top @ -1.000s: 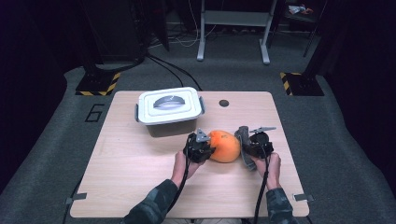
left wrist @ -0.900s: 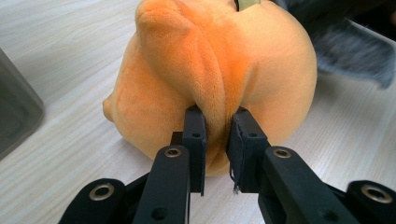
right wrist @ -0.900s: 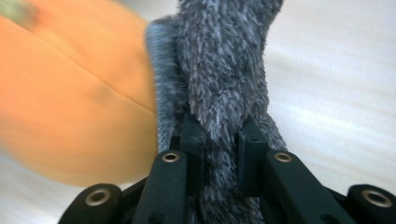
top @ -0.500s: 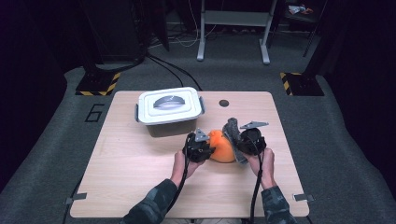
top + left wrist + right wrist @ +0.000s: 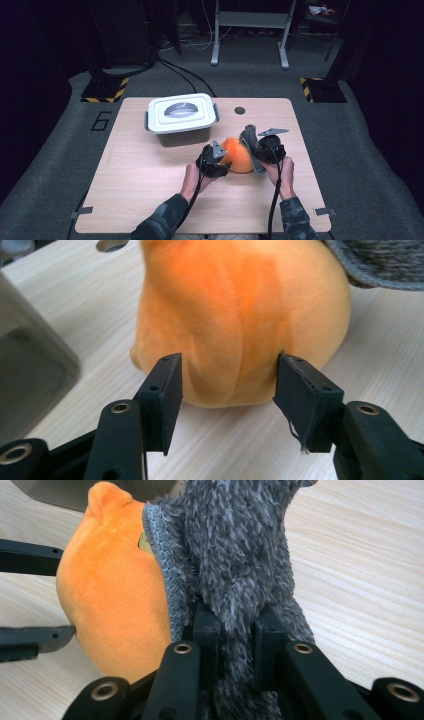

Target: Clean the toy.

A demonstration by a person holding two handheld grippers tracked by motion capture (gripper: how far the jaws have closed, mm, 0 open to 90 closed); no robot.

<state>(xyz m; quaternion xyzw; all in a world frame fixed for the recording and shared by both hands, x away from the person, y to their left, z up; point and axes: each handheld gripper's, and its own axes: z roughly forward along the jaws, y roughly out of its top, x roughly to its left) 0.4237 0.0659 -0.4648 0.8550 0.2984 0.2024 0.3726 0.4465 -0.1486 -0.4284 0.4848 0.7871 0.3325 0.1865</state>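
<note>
The left gripper (image 5: 227,385) straddles the orange plush (image 5: 240,315) mid-table, jaws apart and pressing its flanks; it looks soft and light, best pinched low across its bulk. The right gripper (image 5: 235,630) is clamped on a limp grey cloth (image 5: 240,545) draped against it.

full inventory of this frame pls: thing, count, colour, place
plush toy: 1, orange, table centre, between both grippers
cloth: 1, grey and shaggy, draped against the plush's right side
storage box: 1, grey with white lid, lid on, back left of table
table: 1, light wood, round hole near back edge
floor marking: 1, a "6", left of table
left gripper: 1, black, fingers at either side of the plush
right gripper: 1, black, shut on the cloth
forearms: 2, camouflage sleeves, bottom edge
</note>
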